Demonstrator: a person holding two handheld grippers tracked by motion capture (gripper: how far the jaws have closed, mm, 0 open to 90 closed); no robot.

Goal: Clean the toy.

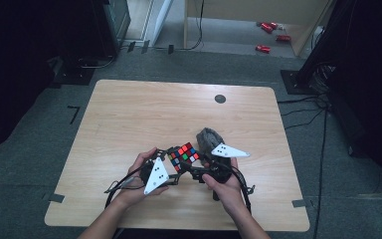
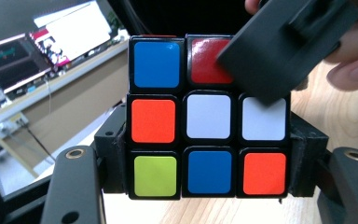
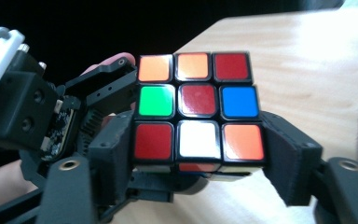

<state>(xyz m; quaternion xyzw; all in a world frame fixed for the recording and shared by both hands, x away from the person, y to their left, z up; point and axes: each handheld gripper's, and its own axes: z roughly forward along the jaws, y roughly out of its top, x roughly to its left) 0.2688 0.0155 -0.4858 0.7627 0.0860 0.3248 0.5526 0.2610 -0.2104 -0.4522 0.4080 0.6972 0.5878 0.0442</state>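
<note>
Two grippers meet above our worktop [image 1: 129, 119]: the left gripper [image 1: 171, 162] and right gripper [image 1: 199, 167] both have their fingers clamped on a Rubik's cube [image 1: 184, 155], held between them near the front edge.

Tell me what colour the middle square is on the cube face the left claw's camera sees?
White. The cube shows it best in the left gripper view.

A pale wooden desk [image 1: 129, 119] stands on grey carpet [image 1: 328, 149]. A grey fuzzy lump [image 1: 209, 137] rests right of its centre, a dark round disc [image 1: 220, 98] at 12 o'clock from it. 4 red objects [image 1: 271, 35] lie on the floor beyond, at 1 o'clock.
</note>
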